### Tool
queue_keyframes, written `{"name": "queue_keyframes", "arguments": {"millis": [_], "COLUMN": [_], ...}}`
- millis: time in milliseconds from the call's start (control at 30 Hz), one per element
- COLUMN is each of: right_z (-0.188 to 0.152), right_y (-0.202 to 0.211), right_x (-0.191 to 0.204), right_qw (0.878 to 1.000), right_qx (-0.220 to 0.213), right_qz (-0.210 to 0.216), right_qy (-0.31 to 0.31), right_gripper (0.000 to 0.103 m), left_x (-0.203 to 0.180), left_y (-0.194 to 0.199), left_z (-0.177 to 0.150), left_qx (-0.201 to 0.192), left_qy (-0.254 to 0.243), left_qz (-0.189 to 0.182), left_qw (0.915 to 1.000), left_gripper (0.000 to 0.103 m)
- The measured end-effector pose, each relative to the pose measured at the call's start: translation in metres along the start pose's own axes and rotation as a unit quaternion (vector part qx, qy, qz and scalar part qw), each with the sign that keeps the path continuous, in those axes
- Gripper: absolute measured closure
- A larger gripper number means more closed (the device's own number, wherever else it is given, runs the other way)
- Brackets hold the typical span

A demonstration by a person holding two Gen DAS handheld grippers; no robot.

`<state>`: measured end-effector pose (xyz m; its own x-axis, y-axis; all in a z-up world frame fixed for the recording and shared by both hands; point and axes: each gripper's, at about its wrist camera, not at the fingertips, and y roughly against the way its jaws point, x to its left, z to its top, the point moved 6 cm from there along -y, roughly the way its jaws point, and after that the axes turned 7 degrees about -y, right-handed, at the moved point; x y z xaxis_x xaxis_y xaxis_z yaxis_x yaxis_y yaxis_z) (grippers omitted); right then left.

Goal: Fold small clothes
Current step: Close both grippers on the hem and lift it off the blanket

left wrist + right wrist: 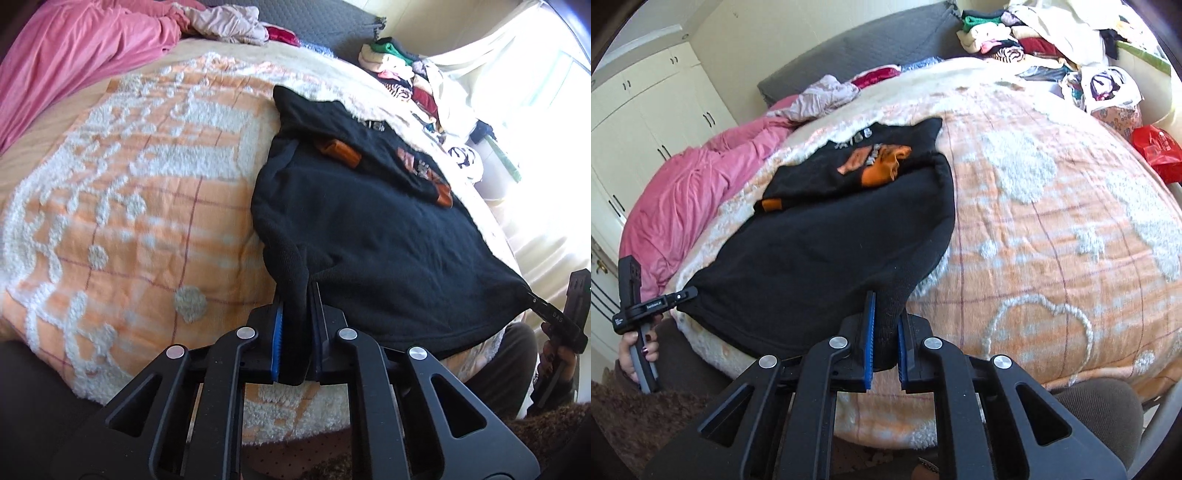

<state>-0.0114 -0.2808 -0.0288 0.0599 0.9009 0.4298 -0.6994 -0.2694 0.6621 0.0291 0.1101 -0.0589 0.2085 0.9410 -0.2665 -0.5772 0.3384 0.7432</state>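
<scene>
A black sweatshirt (369, 229) (820, 251) with orange cuffs (341, 151) and an orange print lies spread on the orange-and-white bedspread (129, 184) (1052, 240), its sleeves folded across the body. My left gripper (297, 295) is shut on the near hem corner on the left side, and the cloth bunches between the blue pads. My right gripper (886, 299) is shut on the other near hem corner. Both corners are lifted slightly off the bed edge. Each gripper also shows in the other's view, the right gripper (535, 301) and the left gripper (689, 293), pinching the hem.
A pink blanket (74, 48) (683, 192) is heaped at the far side of the bed. A pile of loose clothes (399, 74) (1015, 37) sits by the grey headboard. A red bag (1156, 151) lies at the bed's right edge. White wardrobes (646, 110) stand beyond. A person's hand (639, 347) grips the left handle.
</scene>
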Motion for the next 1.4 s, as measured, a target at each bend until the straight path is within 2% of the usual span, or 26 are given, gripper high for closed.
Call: {"name": "queue_keyframes", "arguments": {"millis": [200,333,633,833,1200,1400], "right_z": [0.037,0.059,0.101,0.127,0.173,0.198], "right_y": [0.013,0.017,0.002,-0.011,-0.052,-0.069], "right_x": [0.017,0.020,0.023,0.026,0.017,0.019], "right_qw": [0.998,0.994,0.990,0.990,0.989,0.989], "right_qx": [-0.060,-0.101,-0.131,-0.135,-0.124,-0.122], "right_qz": [0.008,-0.005,-0.032,-0.027,-0.072,-0.073], "right_qy": [0.023,0.030,0.030,0.030,0.031,0.030], "right_gripper": [0.094,0.094,0.094,0.094,0.094,0.094], "left_x": [0.000,0.000,0.003,0.001,-0.006,0.003], "left_y": [0.012,0.014,0.011,0.002,-0.012,-0.028], "left_z": [0.034,0.053,0.092,0.120,0.178,0.200], "left_qx": [-0.043,-0.063,-0.089,-0.104,-0.131,-0.127], "left_qy": [0.002,-0.001,-0.004,-0.012,-0.028,-0.023], "left_qz": [0.000,0.013,0.024,0.036,0.057,0.066], "left_qw": [0.9991,0.9979,0.9958,0.9939,0.9893,0.9894], "left_gripper": [0.097,0.097,0.097,0.097,0.097,0.097]}}
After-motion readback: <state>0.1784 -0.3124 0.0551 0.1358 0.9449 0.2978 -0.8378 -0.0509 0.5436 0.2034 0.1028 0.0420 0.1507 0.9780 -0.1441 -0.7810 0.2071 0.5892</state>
